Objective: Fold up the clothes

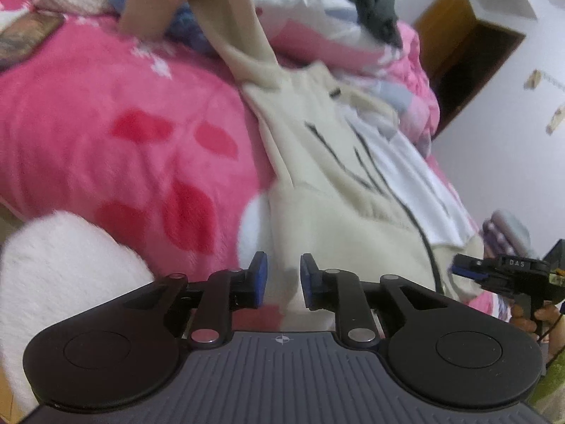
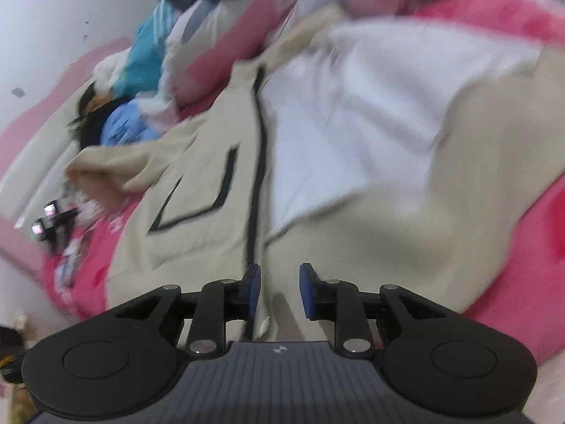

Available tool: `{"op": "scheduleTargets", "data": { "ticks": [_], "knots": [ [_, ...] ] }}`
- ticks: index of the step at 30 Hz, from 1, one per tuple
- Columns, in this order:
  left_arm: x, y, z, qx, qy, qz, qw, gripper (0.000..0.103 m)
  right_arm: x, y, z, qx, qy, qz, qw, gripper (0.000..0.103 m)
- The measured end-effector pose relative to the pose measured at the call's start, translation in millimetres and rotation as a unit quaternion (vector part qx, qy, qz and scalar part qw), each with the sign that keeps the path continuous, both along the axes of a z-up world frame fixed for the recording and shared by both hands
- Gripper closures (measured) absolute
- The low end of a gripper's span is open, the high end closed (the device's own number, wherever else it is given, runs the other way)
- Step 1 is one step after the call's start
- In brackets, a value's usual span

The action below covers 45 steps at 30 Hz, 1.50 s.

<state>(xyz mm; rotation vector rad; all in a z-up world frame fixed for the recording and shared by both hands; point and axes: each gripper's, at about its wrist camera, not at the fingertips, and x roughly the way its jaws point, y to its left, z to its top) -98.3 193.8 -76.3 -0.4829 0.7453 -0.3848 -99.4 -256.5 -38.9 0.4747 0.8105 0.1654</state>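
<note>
The cream jacket (image 2: 219, 212) lies spread on the pink bed (image 1: 106, 134), hem toward its near edge, one front panel open so the white lining (image 2: 353, 113) shows. Both the left gripper (image 1: 283, 275) and right gripper (image 2: 280, 282) hover at the hem, fingers apart, holding nothing, likely placed to grasp it.

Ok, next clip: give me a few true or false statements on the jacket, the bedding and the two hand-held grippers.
1. The cream jacket lies on a pink blanket. True.
2. The left hand-held gripper is clamped on a sleeve. False: its jaws are apart, holding nothing.
3. The jacket's white lining is showing. True.
4. The right hand-held gripper holds a blue towel. False: it is open over the jacket hem.
</note>
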Motion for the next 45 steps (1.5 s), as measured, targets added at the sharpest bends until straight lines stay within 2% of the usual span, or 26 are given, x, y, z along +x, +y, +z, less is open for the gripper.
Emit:
{"op": "scheduleTargets", "data": {
  "ticks": [3,6,10,12,15,17,18,19,23,26,28,32,35,37,38,39,40,43,45],
  "knots": [
    [13,2,21,-0.007,-0.031,-0.001,0.9995,0.080,13,-5,25,-0.032,-0.038,-0.001,0.999,0.077],
    [54,-11,25,0.003,-0.040,0.004,0.9992,0.075,43,5,47,-0.066,-0.075,0.019,0.995,0.077],
    [112,-29,29,0.018,-0.050,0.011,0.9985,0.073,104,30,69,-0.088,-0.120,0.058,0.987,0.077],
    [141,-38,31,0.025,-0.055,0.015,0.9981,0.073,147,39,72,-0.080,-0.121,0.066,0.987,0.076],
    [184,-52,34,0.036,-0.063,0.020,0.9972,0.073,217,46,62,-0.050,-0.101,0.076,0.991,0.075],
    [212,-61,37,0.044,-0.067,0.024,0.9965,0.073,266,46,48,-0.030,-0.078,0.076,0.994,0.068],
    [227,-66,38,0.047,-0.070,0.026,0.9961,0.073,291,46,39,-0.022,-0.069,0.070,0.995,0.061],
    [238,-66,33,0.052,-0.072,0.035,0.9955,0.073,315,45,29,-0.019,-0.061,0.065,0.996,0.053],
    [265,-58,8,0.056,-0.070,0.082,0.9926,0.073,392,34,-8,0.004,-0.038,0.031,0.999,0.048],
    [273,-48,-8,0.040,-0.063,0.097,0.9925,0.074,429,23,-25,0.022,-0.042,0.017,0.999,0.041],
    [276,-43,-15,0.029,-0.059,0.105,0.9923,0.074,445,21,-32,0.033,-0.048,0.019,0.998,0.031],
    [278,-40,-17,0.017,-0.059,0.112,0.9919,0.074,459,26,-48,0.067,-0.041,0.055,0.995,0.031],
    [278,-40,-18,0.019,-0.061,0.114,0.9914,0.074,455,37,-55,0.072,-0.045,0.087,0.993,0.035],
    [278,-40,-19,0.020,-0.063,0.115,0.9912,0.074,450,44,-56,0.069,-0.051,0.110,0.990,0.053],
    [278,-40,-20,0.020,-0.064,0.116,0.9910,0.074,447,50,-55,0.050,-0.054,0.114,0.991,0.060],
    [278,-40,-20,0.021,-0.064,0.117,0.9909,0.074,444,56,-52,0.024,-0.059,0.118,0.991,0.079],
    [278,-40,-20,0.020,-0.065,0.118,0.9906,0.075,439,62,-47,-0.004,-0.068,0.119,0.991,0.084],
    [276,-39,-18,0.025,-0.070,0.125,0.9894,0.075,417,82,-22,-0.083,-0.121,0.113,0.983,0.086],
    [276,-39,-17,0.029,-0.071,0.128,0.9888,0.075,402,101,-5,-0.155,-0.155,0.102,0.970,0.086]
  ]
}}
